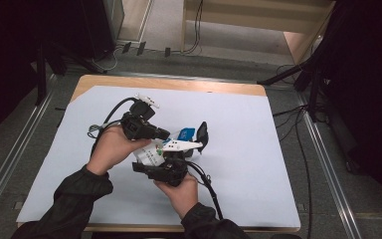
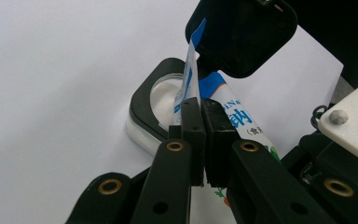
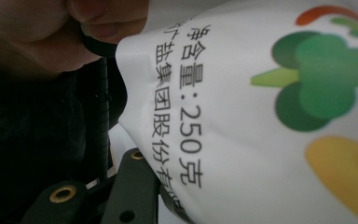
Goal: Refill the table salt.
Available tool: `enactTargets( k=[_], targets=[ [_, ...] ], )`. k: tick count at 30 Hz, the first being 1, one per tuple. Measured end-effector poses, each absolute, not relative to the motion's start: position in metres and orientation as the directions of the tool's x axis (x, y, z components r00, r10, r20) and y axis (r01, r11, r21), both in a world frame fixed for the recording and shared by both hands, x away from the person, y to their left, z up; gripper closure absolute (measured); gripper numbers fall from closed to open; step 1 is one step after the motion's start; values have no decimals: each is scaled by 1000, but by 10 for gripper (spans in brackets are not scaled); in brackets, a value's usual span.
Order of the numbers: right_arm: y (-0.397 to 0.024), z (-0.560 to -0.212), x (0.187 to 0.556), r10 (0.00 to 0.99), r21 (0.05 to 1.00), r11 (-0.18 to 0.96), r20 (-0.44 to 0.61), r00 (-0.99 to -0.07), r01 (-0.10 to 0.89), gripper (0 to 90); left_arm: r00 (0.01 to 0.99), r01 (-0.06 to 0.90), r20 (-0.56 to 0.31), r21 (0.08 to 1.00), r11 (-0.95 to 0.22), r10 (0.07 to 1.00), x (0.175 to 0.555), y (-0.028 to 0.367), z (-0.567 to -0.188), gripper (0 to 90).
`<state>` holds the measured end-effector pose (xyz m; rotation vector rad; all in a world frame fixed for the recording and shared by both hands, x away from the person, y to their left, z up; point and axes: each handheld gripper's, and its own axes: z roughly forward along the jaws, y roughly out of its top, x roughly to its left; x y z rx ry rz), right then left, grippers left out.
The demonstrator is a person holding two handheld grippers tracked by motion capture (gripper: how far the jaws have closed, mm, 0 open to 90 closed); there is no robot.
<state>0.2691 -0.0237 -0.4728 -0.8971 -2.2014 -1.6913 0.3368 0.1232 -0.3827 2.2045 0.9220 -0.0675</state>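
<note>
Left claw (image 2: 200, 140) pinches the salt packet's (image 2: 235, 116) top edge, right claw (image 1: 166, 162) grips its body; next, likely tear it open over the black-rimmed container (image 2: 156, 100).

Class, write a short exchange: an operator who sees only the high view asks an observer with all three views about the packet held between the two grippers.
Operator: Where exactly does the left gripper grip the packet?
Observer: The left gripper is shut on the packet at its thin blue-and-white top edge.
Operator: Is anything on the sheet behind the packet?
Observer: Yes, a black-rimmed dish with a white inside sits on the white sheet just beyond the left gripper's tips.
Operator: What is printed on the packet?
Observer: The right gripper view shows black print and a green vegetable picture.
</note>
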Motion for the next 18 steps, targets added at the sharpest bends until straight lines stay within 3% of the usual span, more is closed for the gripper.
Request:
enactTargets(
  k=[18],
  targets=[
    [-20, -485, 266, 351, 821, 197, 451, -820, 536, 696, 734, 649, -334, 603, -464, 592, 335, 132, -391, 875]
  ],
)
